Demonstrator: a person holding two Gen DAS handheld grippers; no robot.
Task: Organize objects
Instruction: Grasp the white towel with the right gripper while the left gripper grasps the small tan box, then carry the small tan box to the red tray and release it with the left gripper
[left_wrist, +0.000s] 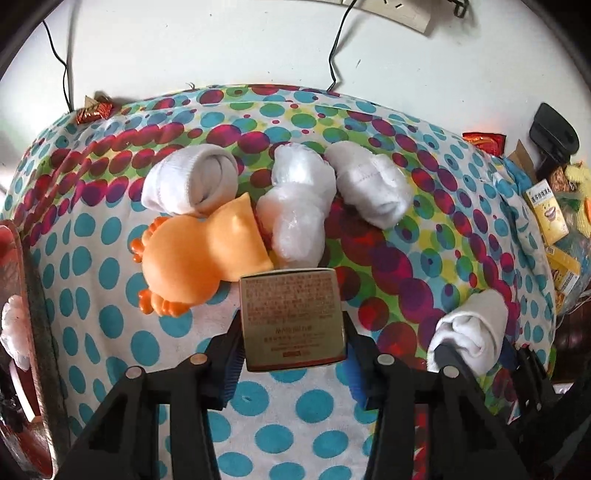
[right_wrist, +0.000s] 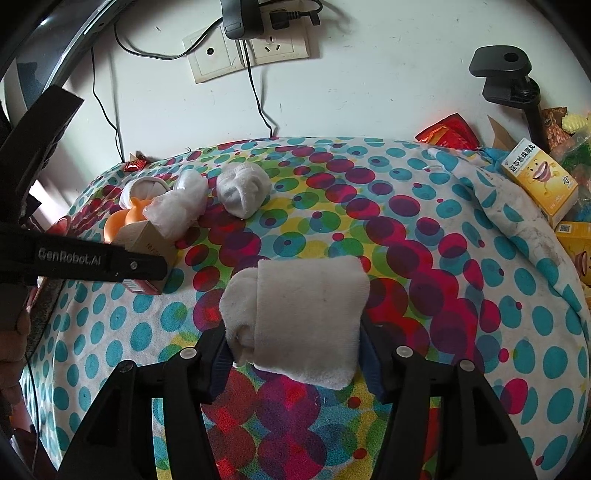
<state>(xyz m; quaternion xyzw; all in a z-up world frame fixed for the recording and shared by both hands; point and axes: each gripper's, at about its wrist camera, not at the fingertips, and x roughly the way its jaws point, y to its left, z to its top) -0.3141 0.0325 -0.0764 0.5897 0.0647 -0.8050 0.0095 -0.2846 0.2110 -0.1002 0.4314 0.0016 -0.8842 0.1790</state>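
Note:
My left gripper (left_wrist: 291, 343) is shut on a tan printed box (left_wrist: 291, 314) that stands on the polka-dot cloth (left_wrist: 110, 266); both pads sit against its sides. Just beyond the box lies an orange rubber duck (left_wrist: 199, 254), with a plastic-wrapped white bundle (left_wrist: 299, 206) and two rolled white socks (left_wrist: 192, 181) (left_wrist: 369, 184) behind it. My right gripper (right_wrist: 293, 343) is shut on another rolled white sock (right_wrist: 295, 321), held over the cloth to the right of the group. That sock (left_wrist: 469, 332) also shows in the left wrist view. The box (right_wrist: 147, 236) is partly hidden by the left gripper's arm (right_wrist: 92, 258).
Yellow medicine boxes (right_wrist: 539, 181) and red snack wrappers (right_wrist: 447, 133) crowd the cloth's right edge. A black clamp stand (right_wrist: 506, 74) rises there. Wall sockets (right_wrist: 251, 48) with hanging cables are behind. A red tray rim (left_wrist: 22, 295) sits at the left edge, and a hand (right_wrist: 14, 343) shows far left.

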